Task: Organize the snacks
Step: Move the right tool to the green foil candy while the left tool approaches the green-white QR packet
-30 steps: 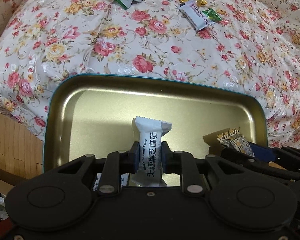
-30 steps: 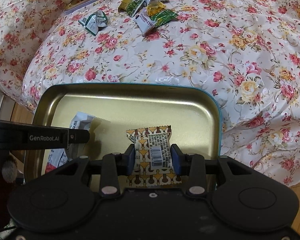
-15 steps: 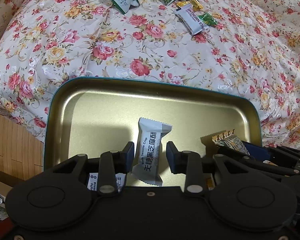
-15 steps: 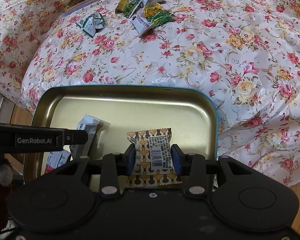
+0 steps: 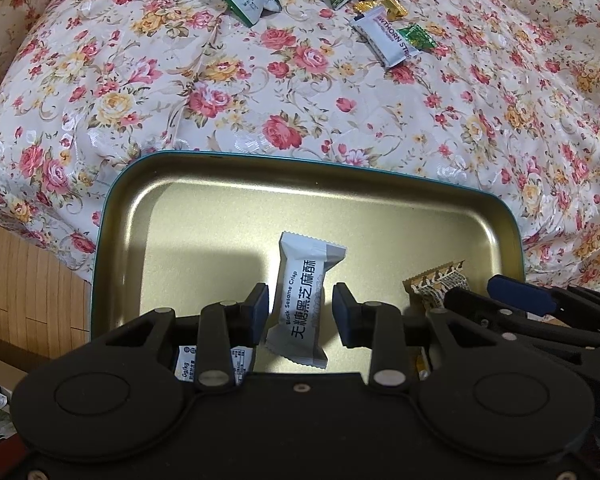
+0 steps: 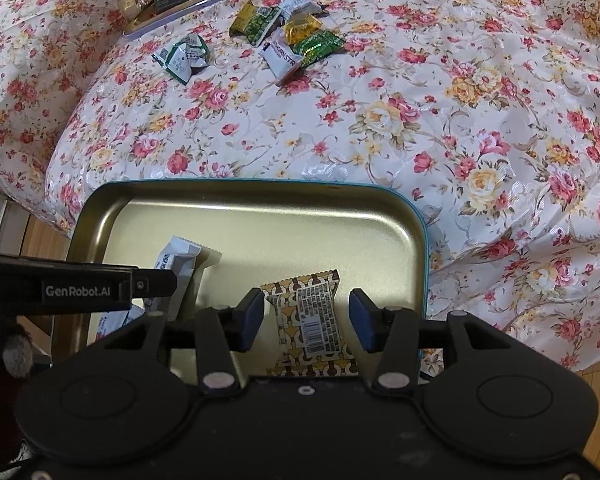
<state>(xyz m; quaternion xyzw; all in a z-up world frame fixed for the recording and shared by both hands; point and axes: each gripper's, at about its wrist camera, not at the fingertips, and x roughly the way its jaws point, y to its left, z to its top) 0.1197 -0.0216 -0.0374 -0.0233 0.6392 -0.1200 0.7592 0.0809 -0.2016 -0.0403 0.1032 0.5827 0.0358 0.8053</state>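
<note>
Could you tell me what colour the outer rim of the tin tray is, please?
The tin tray has a teal rim around its gold inside, clearest in the left wrist view.

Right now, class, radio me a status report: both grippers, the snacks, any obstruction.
Left gripper open, white sesame crisp loose in gold tray. Right gripper opening, patterned packet released. No obstruction.

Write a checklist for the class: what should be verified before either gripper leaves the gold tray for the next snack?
1. Left gripper clear of the white sesame snack: ok, gaps both sides.
2. Right gripper clear of the patterned snack: ok, jaws opening.
3. Both snacks inside the gold tray: ok.
4. Snacks lying flat: cannot tell.
5. More snacks on the floral cloth: ok.
</note>
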